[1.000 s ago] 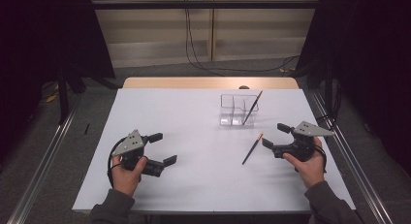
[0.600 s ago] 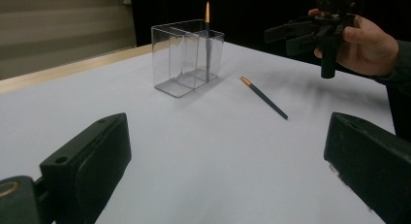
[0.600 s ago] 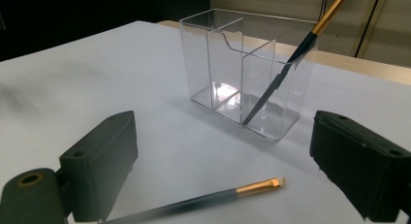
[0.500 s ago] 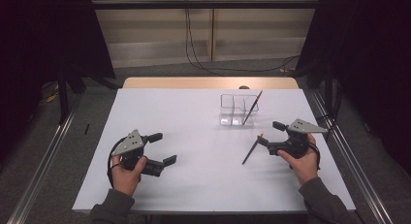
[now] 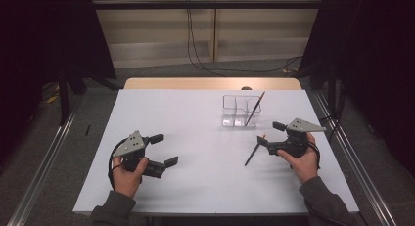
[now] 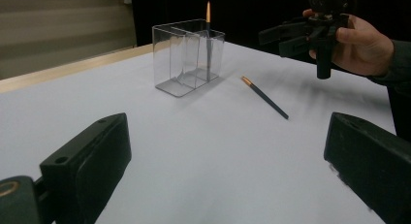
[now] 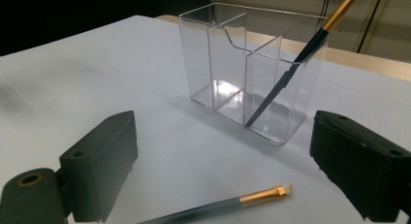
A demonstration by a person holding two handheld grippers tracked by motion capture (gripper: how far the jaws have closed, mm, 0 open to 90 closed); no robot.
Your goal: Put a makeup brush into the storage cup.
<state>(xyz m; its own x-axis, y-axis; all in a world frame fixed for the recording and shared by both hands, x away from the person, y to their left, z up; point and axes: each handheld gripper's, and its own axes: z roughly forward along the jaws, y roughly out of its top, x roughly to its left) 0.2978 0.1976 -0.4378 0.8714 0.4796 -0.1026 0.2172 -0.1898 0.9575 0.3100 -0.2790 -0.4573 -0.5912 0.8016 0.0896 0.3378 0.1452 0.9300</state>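
We hold our right gripper (image 5: 273, 134) with its two black jaws spread wide and nothing between them, low over the white tabletop (image 5: 205, 123). In the right gripper view the slim dark brush with a gold ferrule and pale bristle tip (image 7: 228, 206) lies flat on the table between the jaws, near their base, touching neither. Its long axis runs at a slant: in the high view the bristle end points up toward the far side of the table and the handle end trails back toward our near edge, just to the inner side of the gripper. Beyond it stands the clear plastic organiser box with divided compartments (image 7: 228, 64), upright, with a second dark gold-banded brush (image 7: 310, 44) leaning in its right-hand compartment, tip upward. Our left gripper (image 5: 166, 150) rests well apart on the other side of the table, jaws also wide and empty. The white surface has a light wooden strip (image 5: 210, 83) along its far edge; behind it are pale wall panels with hanging black cables (image 5: 193, 35), and dark curtains hang at both sides.
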